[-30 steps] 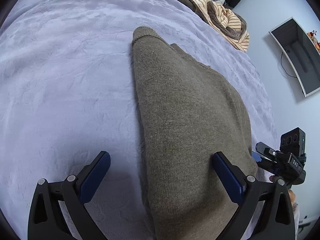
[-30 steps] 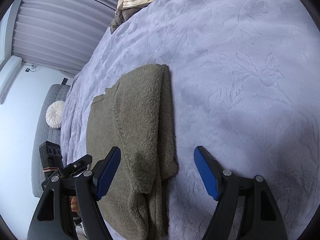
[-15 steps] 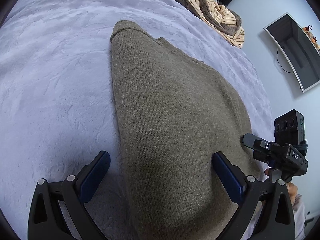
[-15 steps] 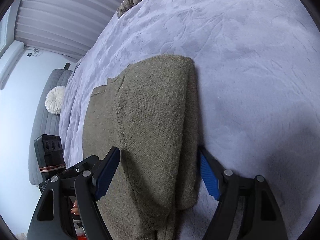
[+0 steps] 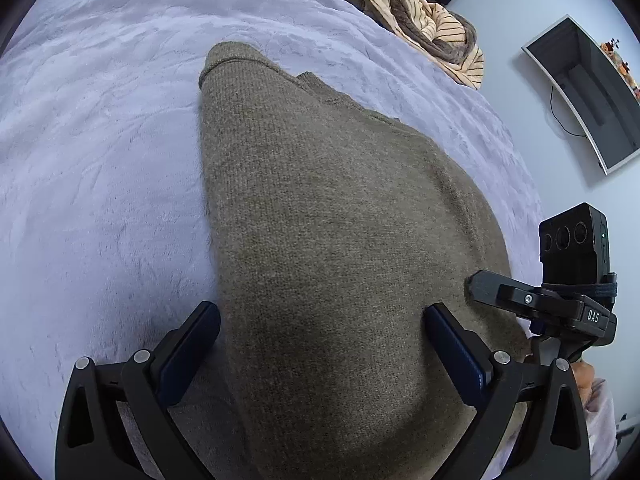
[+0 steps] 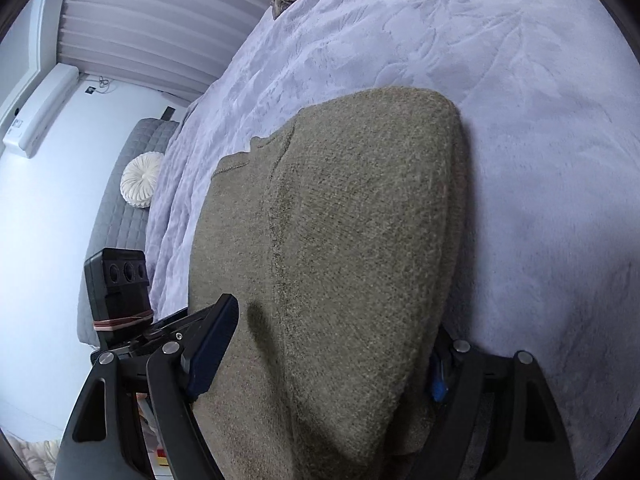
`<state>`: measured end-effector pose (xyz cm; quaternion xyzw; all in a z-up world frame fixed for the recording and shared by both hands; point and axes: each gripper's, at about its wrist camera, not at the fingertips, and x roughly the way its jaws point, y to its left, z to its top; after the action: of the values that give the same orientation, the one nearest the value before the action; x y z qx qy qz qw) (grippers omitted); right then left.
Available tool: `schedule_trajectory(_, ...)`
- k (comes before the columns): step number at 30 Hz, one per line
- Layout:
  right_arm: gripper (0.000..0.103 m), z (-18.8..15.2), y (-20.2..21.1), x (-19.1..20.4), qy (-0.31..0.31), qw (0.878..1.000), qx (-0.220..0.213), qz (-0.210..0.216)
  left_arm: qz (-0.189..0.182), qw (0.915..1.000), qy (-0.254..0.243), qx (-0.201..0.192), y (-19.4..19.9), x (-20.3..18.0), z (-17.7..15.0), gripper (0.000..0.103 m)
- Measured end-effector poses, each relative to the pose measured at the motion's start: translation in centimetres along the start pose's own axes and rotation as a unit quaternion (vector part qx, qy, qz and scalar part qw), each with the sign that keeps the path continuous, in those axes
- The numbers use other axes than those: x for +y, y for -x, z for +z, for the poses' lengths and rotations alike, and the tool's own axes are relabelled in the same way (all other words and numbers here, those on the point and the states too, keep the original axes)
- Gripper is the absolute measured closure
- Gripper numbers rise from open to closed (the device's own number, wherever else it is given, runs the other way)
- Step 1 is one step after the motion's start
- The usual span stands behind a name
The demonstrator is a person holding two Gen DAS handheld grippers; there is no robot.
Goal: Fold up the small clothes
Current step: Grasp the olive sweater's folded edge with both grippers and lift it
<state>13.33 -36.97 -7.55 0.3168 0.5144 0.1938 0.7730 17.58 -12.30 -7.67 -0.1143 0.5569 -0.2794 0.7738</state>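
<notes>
An olive-brown knitted sweater lies folded lengthwise on the lavender bedspread. My left gripper is open wide low over its near end. One pad stands at the sweater's left edge and the other rests over the knit. In the right wrist view the same sweater fills the gap of my right gripper, which stands open astride it. The right gripper's left finger lies over the knit, and its right fingertip is half hidden behind the folded edge. Each gripper shows at the side of the other's view.
A heap of striped and brown clothes lies at the bed's far end. A dark screen hangs on the wall to the right. Beside the bed stands a grey quilted bench with a round white cushion.
Both grippers have slid over the sweater. In the right wrist view it has shifted from the left finger into the gap, and the right pad has reached its folded edge.
</notes>
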Motion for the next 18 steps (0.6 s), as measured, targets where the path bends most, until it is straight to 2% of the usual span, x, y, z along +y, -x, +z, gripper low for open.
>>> schedule_trajectory(1, 0.029, 0.0, -0.1, 0.5, 0.001, 1.0, 0.002, -0.016, -0.013, 0.9999, -0.007, -0.004, 0.2, -0.3, -0.1, 0.021)
schedule_trajectory(3, 0.06, -0.2, -0.1, 0.9, -0.008, 1.0, 0.004, -0.003, -0.011, 0.9997, -0.02, -0.007, 0.6, -1.0, -0.3, 0.027)
schedule_trajectory(4, 0.064, -0.3, 0.2, 1.1, -0.016, 1.0, -0.002, 0.008, -0.012, 0.9994, -0.031, -0.008, 0.9, -1.3, -0.3, 0.034)
schedule_trajectory(8, 0.067, -1.0, 1.7, 2.0, -0.038, 0.998, -0.022, 0.049, -0.041, 0.9987, -0.027, -0.008, 2.9, -1.1, -0.3, 0.05)
schedule_trajectory(12, 0.067, -2.0, 3.3, 4.0, -0.055, 0.994, -0.03, 0.089, -0.056, 0.9978, -0.033, -0.013, 6.0, -1.6, -1.2, 0.05)
schedule_trajectory(18, 0.067, -4.8, 4.9, 7.9, -0.058, 0.991, -0.027, 0.12, -0.062, 0.9964, -0.046, -0.035, 12.2, -1.9, -4.2, 0.05)
